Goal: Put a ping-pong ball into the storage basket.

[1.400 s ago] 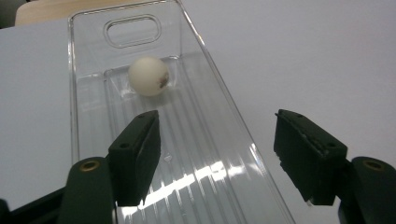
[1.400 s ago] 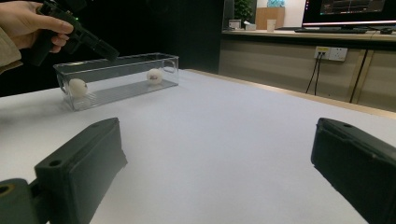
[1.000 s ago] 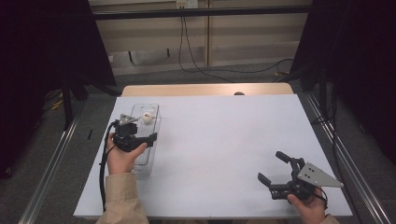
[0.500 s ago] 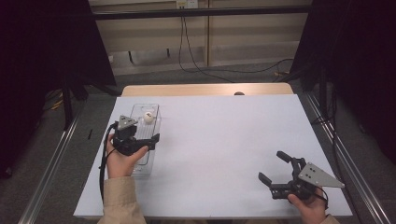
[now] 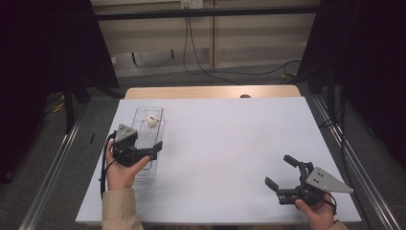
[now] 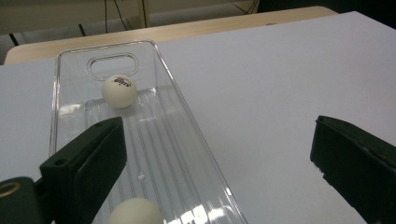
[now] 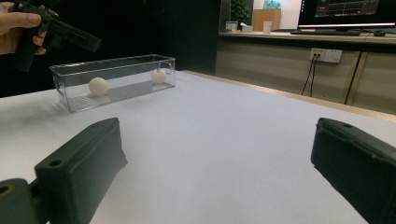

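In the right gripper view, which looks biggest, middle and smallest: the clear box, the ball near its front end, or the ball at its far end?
1. Clear box, biggest.
2. Near ball.
3. Far ball, a bit smaller, but it sits farther from the camera, so the two balls may really match.

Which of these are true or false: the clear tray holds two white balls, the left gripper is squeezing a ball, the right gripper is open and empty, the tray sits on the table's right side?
1. The clear tray holds two white balls. True: far ball, near ball.
2. The left gripper is squeezing a ball. False: its jaws have just been opening and nothing is between them.
3. The right gripper is open and empty. True.
4. The tray sits on the table's right side. False: it lies at the left, under the left gripper.
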{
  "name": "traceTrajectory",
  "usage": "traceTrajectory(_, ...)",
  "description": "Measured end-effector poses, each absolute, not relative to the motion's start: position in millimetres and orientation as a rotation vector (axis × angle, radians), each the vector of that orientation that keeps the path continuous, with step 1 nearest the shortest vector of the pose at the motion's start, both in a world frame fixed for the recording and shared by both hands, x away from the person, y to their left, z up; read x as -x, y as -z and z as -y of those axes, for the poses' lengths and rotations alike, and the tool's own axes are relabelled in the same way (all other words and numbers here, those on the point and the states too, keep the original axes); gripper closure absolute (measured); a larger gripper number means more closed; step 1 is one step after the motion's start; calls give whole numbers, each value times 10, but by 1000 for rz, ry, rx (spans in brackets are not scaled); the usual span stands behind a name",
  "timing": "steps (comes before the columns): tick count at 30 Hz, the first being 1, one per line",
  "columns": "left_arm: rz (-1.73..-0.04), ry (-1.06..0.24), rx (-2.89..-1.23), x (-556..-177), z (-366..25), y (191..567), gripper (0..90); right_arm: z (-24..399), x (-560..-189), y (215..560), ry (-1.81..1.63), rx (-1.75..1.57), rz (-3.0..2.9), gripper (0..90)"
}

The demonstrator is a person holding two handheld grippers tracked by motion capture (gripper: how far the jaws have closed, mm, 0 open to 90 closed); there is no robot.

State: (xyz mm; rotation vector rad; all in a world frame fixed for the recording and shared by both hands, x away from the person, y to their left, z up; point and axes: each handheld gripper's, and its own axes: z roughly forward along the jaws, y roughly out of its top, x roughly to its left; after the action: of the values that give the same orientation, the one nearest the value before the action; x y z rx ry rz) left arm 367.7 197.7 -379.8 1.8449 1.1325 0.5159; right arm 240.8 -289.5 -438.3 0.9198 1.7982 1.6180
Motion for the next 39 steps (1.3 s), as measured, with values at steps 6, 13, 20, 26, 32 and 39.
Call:
traceTrajectory(6, -1127, -501, -1832, -3631, -2013, 3819, 34, 2898, -2406, 4381, -1619, -919, -1795, 17)
traceTrajectory(13, -1115, -499, -1807, -3585, -2031, 3826, 37, 2898, -2411, 4383, -1617, -924, -1796, 18)
traceTrajectory(20, -1106, -515, -1781, -3518, -2080, 3840, 44, 2899, -2410, 4384, -1614, -922, -1797, 17)
traceTrajectory(26, -1094, -523, -1757, -3460, -2119, 3864, 45, 2905, -2409, 4382, -1613, -922, -1795, 17)
traceTrajectory(32, -1069, -546, -1736, -3392, -2151, 3872, 45, 2903, -2410, 4382, -1614, -923, -1794, 18)
traceTrajectory(39, -1071, -566, -1714, -3321, -2175, 3913, 44, 2908, -2410, 4381, -1613, -925, -1792, 18)
